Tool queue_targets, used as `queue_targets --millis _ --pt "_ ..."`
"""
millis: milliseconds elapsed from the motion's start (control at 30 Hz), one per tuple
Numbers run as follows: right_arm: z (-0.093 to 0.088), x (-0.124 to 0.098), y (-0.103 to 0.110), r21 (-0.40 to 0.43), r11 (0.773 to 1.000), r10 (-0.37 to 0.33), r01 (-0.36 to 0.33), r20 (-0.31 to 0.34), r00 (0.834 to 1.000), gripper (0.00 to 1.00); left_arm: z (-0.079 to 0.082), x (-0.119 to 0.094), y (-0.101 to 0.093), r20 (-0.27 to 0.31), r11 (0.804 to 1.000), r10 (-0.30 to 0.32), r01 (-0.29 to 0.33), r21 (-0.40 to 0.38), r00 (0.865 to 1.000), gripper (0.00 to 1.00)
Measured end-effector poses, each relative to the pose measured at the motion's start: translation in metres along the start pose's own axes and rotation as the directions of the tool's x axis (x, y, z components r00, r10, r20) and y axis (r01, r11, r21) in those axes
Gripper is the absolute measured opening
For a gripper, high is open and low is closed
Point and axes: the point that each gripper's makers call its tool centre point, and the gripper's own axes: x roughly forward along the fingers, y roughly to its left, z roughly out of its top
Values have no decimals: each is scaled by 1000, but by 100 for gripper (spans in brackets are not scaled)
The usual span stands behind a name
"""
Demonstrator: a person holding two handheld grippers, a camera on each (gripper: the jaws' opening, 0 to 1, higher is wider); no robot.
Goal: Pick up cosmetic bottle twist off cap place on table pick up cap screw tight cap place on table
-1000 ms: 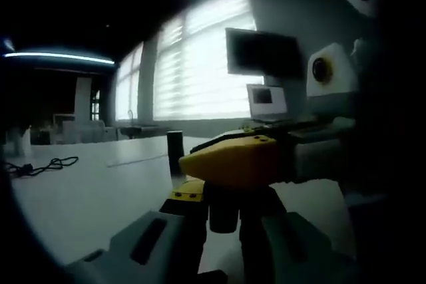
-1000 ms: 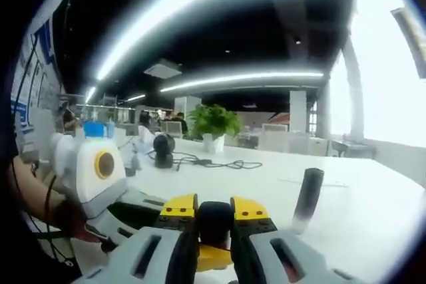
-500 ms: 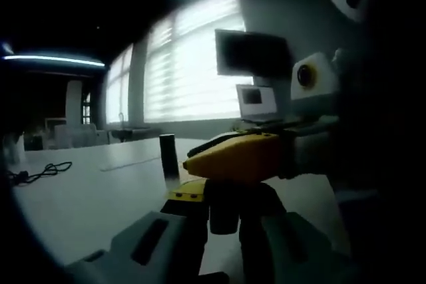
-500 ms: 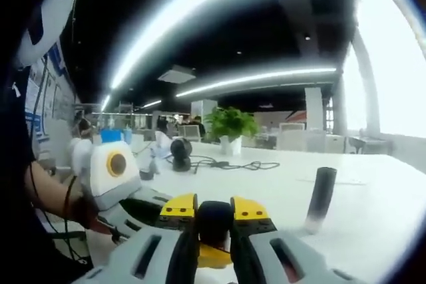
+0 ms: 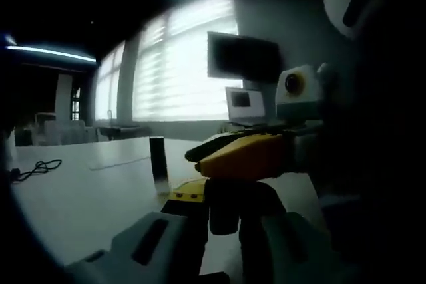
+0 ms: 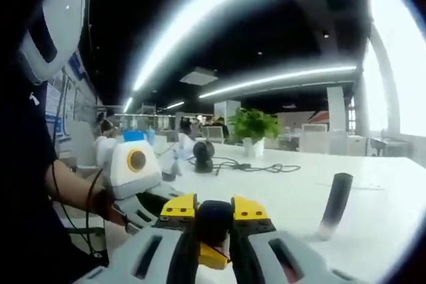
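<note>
Black cap: a rounded dark cap [image 6: 214, 221] sits clamped between the yellow-tipped jaws of the right gripper [image 6: 214, 212].
Left gripper: the left gripper [image 5: 223, 207] is closed on a dark piece [image 5: 224, 212] between its jaws, just below the right gripper's yellow tip [image 5: 243, 157] crossing in from the right; what the piece is cannot be told.
Cosmetic bottle: a dark, slim bottle [image 6: 335, 204] stands upright on the white tabletop [image 6: 279, 194], apart from both grippers, ahead and right of the right gripper.
Same bottle, left gripper view: upright [image 5: 158, 163], ahead and left of the jaws.
Surroundings: potted plant [image 6: 254, 128], coiled cable [image 6: 256, 165], laptop [image 5: 245, 106].
</note>
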Motion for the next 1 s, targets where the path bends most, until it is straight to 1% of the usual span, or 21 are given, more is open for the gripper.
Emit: queue_targets --millis 267,333,400,467,500,533,600,633,700,867,933,1000 --pt "2 -2 8 8 998 57 -57 2 998 9 1 -4 -6 -15 999 -33 33 -14 999 5" --pt "2 -3 11 -1 997 80 -80 -1 997 9 1 -5 -9 -17 999 -49 49 -11 999 5" --pt "4 -5 14 4 995 104 -104 2 995 9 4 -6 -12 -7 997 -73 73 -31 997 5" --pt "5 -5 17 -7 992 129 -129 -2 992 9 4 -7 -14 -8 995 -90 90 -30 996 5" --pt "5 -6 20 -5 987 158 -158 -3 987 9 5 -8 -17 -10 993 -114 114 -31 993 5" --pt "6 -7 22 -3 985 175 -175 1 985 9 6 -9 -18 -4 990 -129 128 -53 992 5" --pt "7 -7 23 -1 982 187 -187 -2 982 9 6 -10 -20 -4 989 -140 140 -46 990 5" --pt "6 -8 26 -8 979 204 -204 -9 979 9 6 -10 -21 -7 987 -153 153 -49 988 5" --pt "7 -9 28 8 973 231 -231 -9 973 9 6 -12 -24 -3 981 -181 180 -65 983 5" --pt "8 -12 34 4 959 284 -284 -12 959 10 8 -14 -29 2 974 -216 215 -66 976 6" --pt "11 -14 36 9 951 310 -310 -4 951 10 12 -15 -32 22 968 -237 238 -79 971 6" --pt "13 -16 39 -4 943 334 -334 4 943 10 14 -16 -35 30 964 -252 254 -75 967 7"
